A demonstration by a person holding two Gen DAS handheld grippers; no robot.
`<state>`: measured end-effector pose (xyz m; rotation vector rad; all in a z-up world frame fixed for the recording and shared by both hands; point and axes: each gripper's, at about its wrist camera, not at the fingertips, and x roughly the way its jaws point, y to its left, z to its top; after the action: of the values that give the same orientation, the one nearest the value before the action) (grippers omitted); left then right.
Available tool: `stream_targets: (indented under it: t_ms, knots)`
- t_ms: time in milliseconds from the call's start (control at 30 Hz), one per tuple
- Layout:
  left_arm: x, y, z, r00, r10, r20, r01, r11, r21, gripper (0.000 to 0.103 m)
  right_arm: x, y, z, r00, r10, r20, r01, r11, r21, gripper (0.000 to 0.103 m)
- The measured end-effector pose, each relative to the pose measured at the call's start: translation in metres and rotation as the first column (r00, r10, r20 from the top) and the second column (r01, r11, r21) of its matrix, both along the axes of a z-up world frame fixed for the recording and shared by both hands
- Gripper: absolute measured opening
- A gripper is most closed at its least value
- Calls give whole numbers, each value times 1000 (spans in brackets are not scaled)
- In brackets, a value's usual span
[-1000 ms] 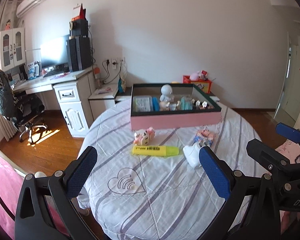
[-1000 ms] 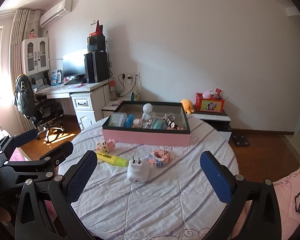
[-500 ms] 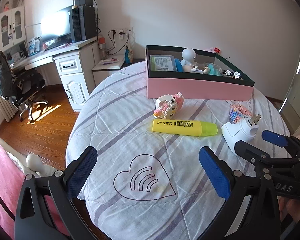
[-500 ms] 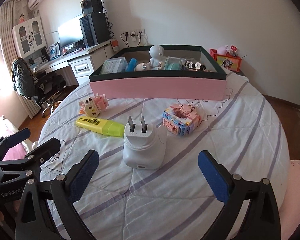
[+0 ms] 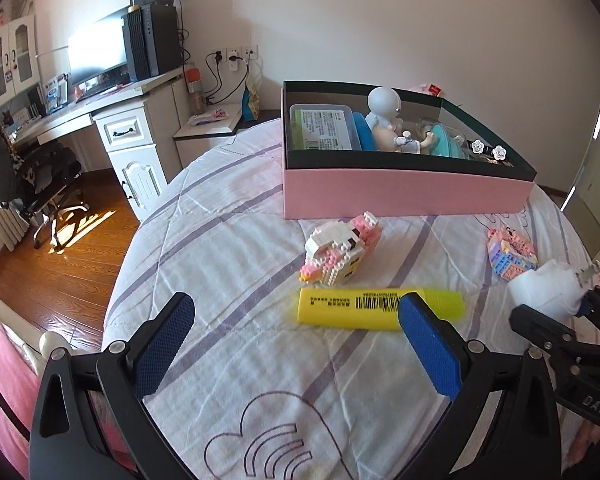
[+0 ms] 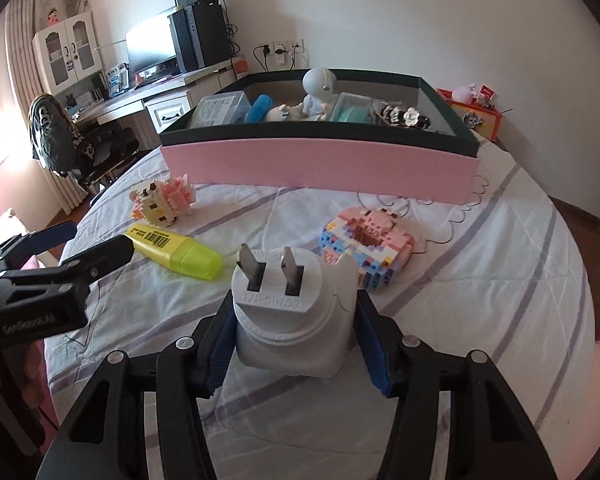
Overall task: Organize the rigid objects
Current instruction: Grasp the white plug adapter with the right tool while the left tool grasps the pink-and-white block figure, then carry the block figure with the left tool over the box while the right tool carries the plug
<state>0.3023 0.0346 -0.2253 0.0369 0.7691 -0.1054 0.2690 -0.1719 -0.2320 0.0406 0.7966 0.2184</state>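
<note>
Right wrist view shows the right gripper (image 6: 292, 340) closed around the white plug adapter (image 6: 290, 316), blue pads pressed to its two sides, the prongs pointing up and away toward the pink box (image 6: 320, 168). Whether the adapter has left the surface (image 6: 480, 280) cannot be told. Its body is smooth and rounded, and the grip appears to sit low on it, so I judge it could twist or slide out between the pads during a lift, especially if swung quickly toward the box. Just beyond it lies the pastel brick model (image 6: 366, 246), near enough that a forward sweep might knock it. The left gripper (image 5: 296, 356) hangs with its jaws spread wide and nothing between them, near the yellow highlighter (image 5: 376, 308), with the pink-and-white brick figure (image 5: 340, 254) just beyond that. Both grippers work close together, so their frames could collide. The box is already crowded, and a careless drop could topple the white figurine (image 6: 318, 92).
</note>
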Motion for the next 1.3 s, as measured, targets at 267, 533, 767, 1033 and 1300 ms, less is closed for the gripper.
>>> stream_targets:
  t_ms: [267,533,767,1033,1300]
  knots:
    - [42,-17,-9,997,-51,-61,53,998,34,100,4,-16,15,999,2,39,-3,999,34,54]
    - [45,-23,-11,992,-109,-68,108,994,-15,43,13,-17,12,999,18,39,-20,999,47,54]
    - [19,-19,19,993,-113,35,114,993,-33,43,8,-16,27,996,32,79,-36,998,52,54]
    - [8,-34,60,977,-177,120,183,982,-46,43,12,-13,63,984,52,169,-57,998,25,54]
    - [59,-55,86,963,-236,133,242,970,-29,43,62,-15,95,970,72,234,-71,997,-13,54]
